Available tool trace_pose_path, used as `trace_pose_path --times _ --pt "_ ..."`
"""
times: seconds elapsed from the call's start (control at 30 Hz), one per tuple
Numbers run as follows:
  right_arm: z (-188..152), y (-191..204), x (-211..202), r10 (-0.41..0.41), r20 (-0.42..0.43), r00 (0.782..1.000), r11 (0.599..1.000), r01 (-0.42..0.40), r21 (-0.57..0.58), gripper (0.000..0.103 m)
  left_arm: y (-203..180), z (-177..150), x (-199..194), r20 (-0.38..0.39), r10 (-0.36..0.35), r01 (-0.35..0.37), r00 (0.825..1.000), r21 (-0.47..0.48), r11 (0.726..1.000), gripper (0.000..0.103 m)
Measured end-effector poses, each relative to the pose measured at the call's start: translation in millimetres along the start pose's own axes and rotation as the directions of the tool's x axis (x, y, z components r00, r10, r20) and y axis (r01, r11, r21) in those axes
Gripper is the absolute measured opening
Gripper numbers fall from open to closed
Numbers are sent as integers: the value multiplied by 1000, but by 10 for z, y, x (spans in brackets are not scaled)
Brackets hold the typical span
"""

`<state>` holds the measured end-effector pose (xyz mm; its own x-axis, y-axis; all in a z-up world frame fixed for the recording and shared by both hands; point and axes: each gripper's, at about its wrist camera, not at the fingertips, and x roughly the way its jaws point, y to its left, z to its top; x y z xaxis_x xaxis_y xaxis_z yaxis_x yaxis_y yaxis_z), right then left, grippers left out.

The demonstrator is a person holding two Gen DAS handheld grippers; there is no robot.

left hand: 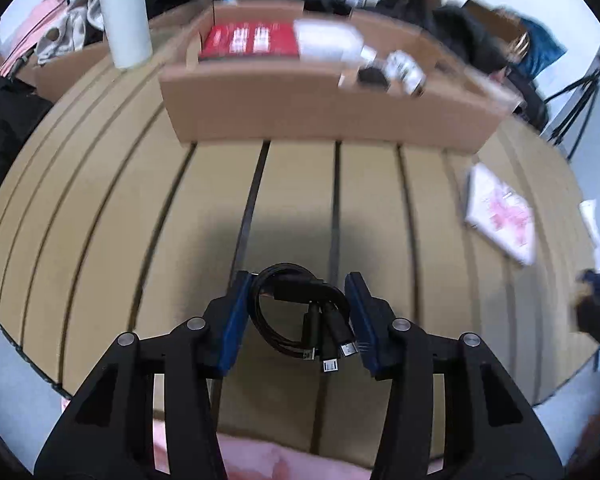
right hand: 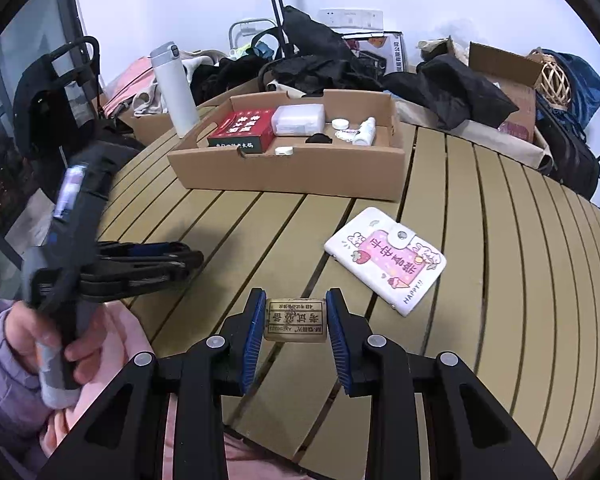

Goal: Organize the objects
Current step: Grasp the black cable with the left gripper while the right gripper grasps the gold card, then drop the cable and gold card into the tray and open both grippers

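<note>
In the left wrist view, my left hand-held gripper is clamping a coiled black USB cable with loose plug ends low in the frame, above the slatted tan tabletop. It looks light and floppy, so I am gripping across the bundled loop. The open brown cardboard box is sitting in the upper centre.

In the right wrist view, my right hand-held gripper is pinching a small flat brass-coloured tag, probably stiff, light and slippery. Its print is too small to make out. A white notebook at right reads "HAPPY!!".
</note>
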<state>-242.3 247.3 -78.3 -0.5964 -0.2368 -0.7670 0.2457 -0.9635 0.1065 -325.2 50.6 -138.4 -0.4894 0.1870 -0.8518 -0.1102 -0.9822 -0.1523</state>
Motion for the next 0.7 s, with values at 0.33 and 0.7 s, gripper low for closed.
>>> trace_pose_path --times 0.33,0.7 --pt "1220 -236 198 95 123 988 995 -92 -24 33 -100 1256 -428 152 -189 185 970 38 982 44" --pt "2419 -695 2230 87 -147 985 990 -68 127 34 -121 1627 696 -12 -164 164 986 10 986 47"
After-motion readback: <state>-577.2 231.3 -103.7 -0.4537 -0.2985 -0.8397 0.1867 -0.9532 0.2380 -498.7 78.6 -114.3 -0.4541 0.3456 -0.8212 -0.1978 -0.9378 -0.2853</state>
